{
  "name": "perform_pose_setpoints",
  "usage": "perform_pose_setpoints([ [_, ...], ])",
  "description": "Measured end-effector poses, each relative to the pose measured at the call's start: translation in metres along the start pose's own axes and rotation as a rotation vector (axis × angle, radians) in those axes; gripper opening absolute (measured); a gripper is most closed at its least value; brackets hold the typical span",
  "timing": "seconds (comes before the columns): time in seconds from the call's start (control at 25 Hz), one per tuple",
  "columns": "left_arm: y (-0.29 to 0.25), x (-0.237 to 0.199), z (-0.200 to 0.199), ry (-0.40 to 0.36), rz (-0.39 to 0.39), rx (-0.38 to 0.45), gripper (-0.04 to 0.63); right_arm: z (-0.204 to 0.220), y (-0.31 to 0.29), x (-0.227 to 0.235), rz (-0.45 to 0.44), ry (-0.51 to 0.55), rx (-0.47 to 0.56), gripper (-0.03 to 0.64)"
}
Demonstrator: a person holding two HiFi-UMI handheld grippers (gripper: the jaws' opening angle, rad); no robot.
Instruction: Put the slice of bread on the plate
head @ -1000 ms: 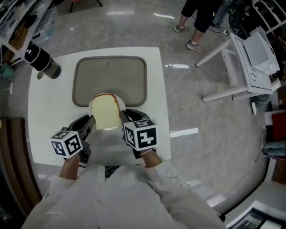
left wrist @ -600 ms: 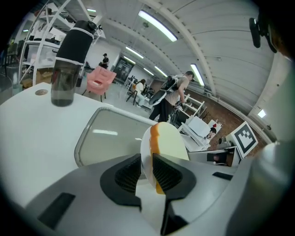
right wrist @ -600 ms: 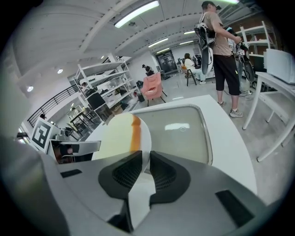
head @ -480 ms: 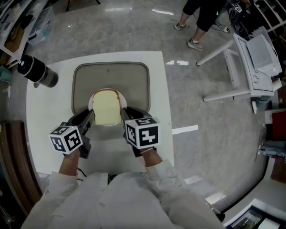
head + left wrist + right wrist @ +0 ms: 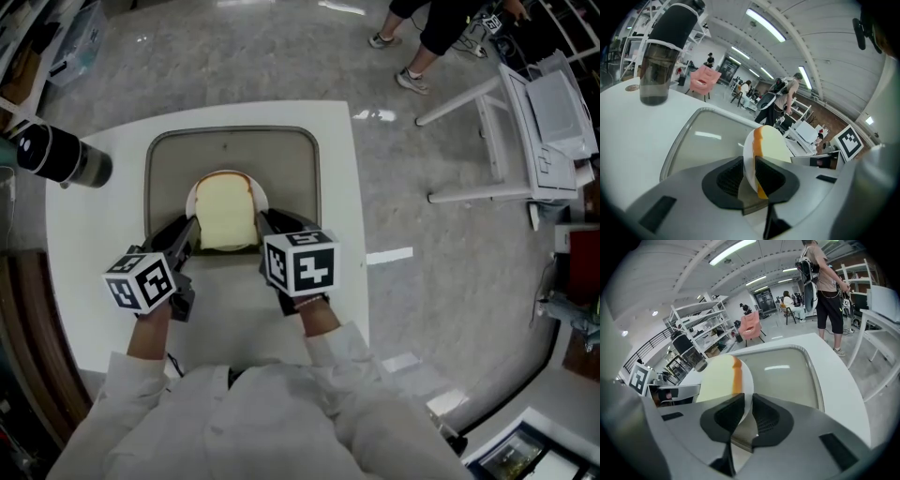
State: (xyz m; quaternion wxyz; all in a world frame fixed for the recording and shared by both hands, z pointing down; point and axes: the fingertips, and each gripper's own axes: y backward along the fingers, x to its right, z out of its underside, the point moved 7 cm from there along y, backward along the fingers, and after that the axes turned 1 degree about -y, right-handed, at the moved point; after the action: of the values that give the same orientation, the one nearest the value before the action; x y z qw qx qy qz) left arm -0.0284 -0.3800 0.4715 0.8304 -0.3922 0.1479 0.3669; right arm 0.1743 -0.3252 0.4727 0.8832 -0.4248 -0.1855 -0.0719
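A plate (image 5: 195, 200) bearing the slice of bread (image 5: 228, 214) is held over a tray (image 5: 234, 150), its rim pinched at 8 o'clock by the left gripper (image 5: 191, 225) and at 4 o'clock by the right gripper (image 5: 263, 218); a level set-down is judged due next

I see the table (image 5: 94, 253) steeply from overhead in the head view, while both gripper views sit low and close behind their jaws, looking along them, all three sharing the plate (image 5: 192, 204) and tray (image 5: 234, 150).
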Motion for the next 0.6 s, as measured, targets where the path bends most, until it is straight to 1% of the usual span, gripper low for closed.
perform_pose_setpoints([
  [0.12,-0.004,-0.003,-0.001,0.015,-0.019,0.012,0.083,-0.002,-0.008,0.002,0.004,0.0,-0.013,0.063],
  [0.28,-0.006,-0.004,-0.004,-0.016,-0.042,0.035,0.083,-0.004,-0.016,0.003,0.011,-0.005,-0.022,0.063],
  [0.4,-0.009,-0.003,-0.006,-0.063,-0.06,0.043,0.083,-0.006,-0.021,0.006,0.016,-0.009,-0.022,0.062],
  [0.6,-0.015,0.0,-0.006,-0.188,-0.112,0.036,0.083,-0.006,-0.024,0.009,0.018,-0.022,-0.025,0.062],
])
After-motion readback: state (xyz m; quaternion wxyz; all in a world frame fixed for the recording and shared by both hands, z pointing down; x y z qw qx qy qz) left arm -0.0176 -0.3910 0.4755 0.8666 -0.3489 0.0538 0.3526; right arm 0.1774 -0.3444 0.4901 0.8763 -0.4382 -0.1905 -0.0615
